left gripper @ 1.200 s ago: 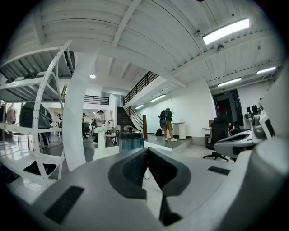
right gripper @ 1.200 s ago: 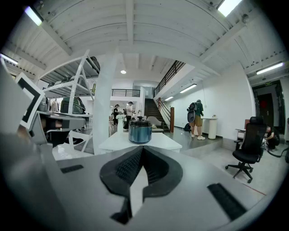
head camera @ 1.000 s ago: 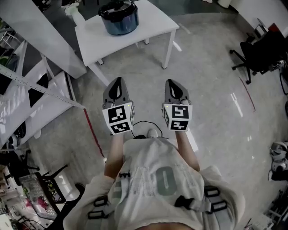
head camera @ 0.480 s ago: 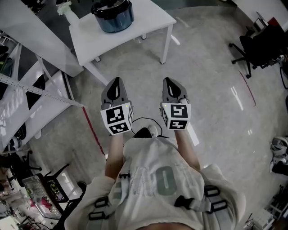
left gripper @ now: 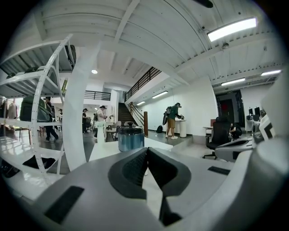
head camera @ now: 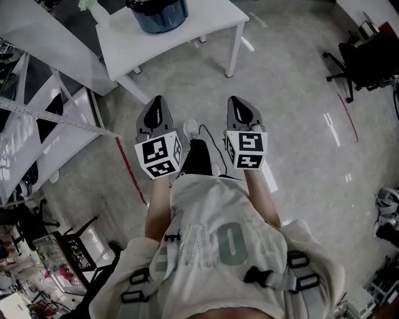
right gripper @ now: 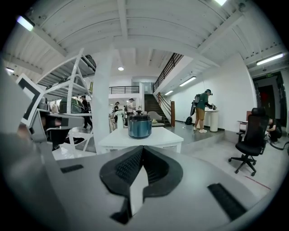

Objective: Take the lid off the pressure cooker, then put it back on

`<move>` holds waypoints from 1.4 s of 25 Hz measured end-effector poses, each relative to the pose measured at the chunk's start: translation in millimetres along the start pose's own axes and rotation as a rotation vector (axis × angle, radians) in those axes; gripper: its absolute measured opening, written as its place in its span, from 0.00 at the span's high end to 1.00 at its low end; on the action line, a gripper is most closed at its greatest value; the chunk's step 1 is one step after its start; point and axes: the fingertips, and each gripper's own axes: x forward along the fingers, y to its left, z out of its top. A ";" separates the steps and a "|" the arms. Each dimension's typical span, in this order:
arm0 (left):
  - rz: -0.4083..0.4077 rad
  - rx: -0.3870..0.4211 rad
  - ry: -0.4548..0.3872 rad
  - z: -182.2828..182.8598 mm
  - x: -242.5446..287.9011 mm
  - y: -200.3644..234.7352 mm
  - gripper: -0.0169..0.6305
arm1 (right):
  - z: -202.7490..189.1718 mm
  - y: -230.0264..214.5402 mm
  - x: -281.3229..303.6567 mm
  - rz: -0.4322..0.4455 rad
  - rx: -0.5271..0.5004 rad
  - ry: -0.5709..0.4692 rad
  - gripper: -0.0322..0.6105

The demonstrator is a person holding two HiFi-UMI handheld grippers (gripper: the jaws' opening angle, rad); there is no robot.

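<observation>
Evidently at the approach step, lid (right gripper: 139,117) on and not yet touched. Cooker (head camera: 159,12) at upper left of frame on white surface (head camera: 202,28), well apart from left tool (head camera: 156,101) and right tool (head camera: 236,101) at centre. Both fully closed, holding nothing. Next, probably: closing in, opening up, gripping the lid's top.
</observation>
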 end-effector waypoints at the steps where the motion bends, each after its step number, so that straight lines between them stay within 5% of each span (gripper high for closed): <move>1: 0.001 0.000 -0.003 1.4 2.3 0.2 0.95 | 1.8 -1.7 1.6 -0.001 -0.001 -0.004 0.94; 11: -0.029 0.031 -0.051 24.9 48.5 -0.8 0.95 | 28.7 -23.1 41.5 -0.029 0.000 -0.061 0.94; 20: -0.027 -0.030 -0.047 27.2 130.7 20.7 0.95 | 48.9 -57.0 112.0 -0.067 -0.017 -0.067 0.94; 28: -0.022 -0.041 -0.004 35.2 246.8 47.2 0.95 | 80.6 -85.4 220.3 -0.063 -0.013 -0.045 0.94; 35: 0.025 -0.039 -0.035 80.4 368.1 98.8 0.95 | 140.6 -109.2 352.3 -0.043 -0.027 -0.053 0.94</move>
